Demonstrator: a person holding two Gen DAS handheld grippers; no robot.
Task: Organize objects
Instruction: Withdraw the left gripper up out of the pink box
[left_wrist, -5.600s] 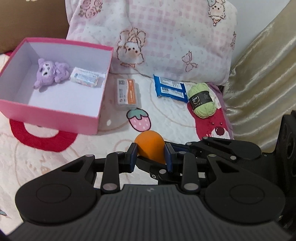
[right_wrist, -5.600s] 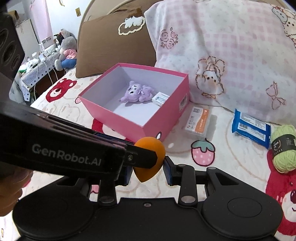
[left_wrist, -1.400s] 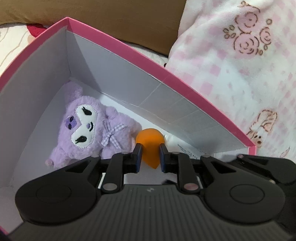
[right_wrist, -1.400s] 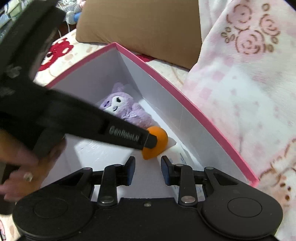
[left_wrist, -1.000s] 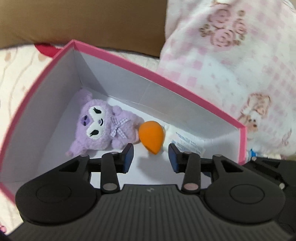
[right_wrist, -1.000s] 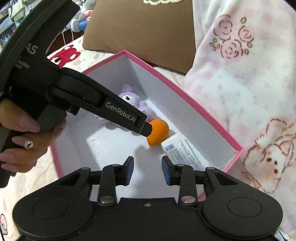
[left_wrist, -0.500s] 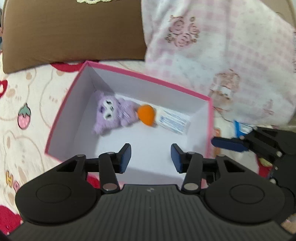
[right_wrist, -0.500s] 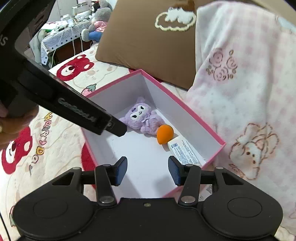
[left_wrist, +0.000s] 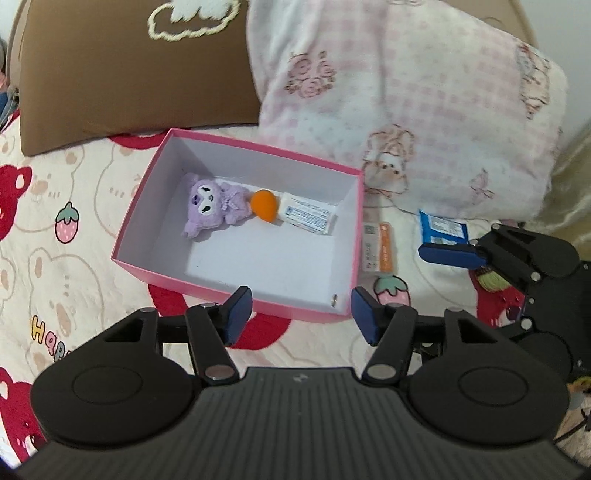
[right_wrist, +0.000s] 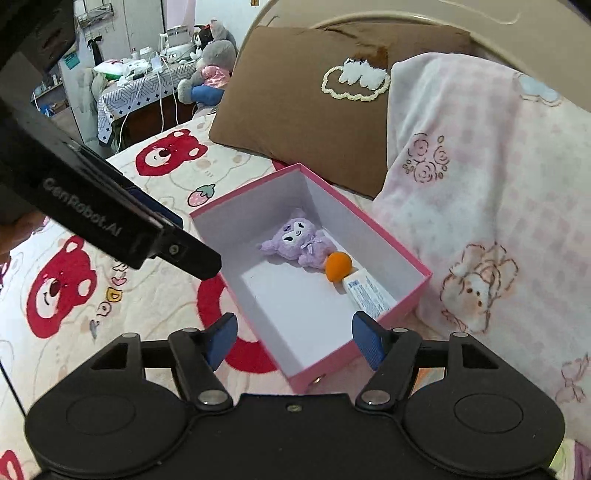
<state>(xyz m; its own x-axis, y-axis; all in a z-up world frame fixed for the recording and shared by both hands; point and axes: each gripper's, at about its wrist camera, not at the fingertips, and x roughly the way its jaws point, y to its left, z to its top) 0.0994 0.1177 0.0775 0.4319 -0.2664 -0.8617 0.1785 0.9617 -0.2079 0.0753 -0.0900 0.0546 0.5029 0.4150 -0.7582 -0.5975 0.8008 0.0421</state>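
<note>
Both grippers hang over the bed with nothing between their fingers. The left gripper sits above the near wall of the pink box, its fingers roughly half spread and opening; the right gripper is wider and opening too — empty as well.

The orange sponge lies inside the pink box, against its far wall, touching the purple plush on one side and the white packet on the other. It is teardrop-shaped; its long axis seems to run along that far wall, rounded end toward the plush, narrower end toward the packet, though the taper is hard to read here.

The likely step in hand is fetching the next loose thing. Outside the box, past its right wall, lie an orange-and-white packet, flat with its long axis parallel to that wall, a blue packet further right, and a partly hidden green yarn ball. To do it well, I would lower the open fingers across the orange-and-white packet's short width — not its length — and clear the box wall first.
</note>
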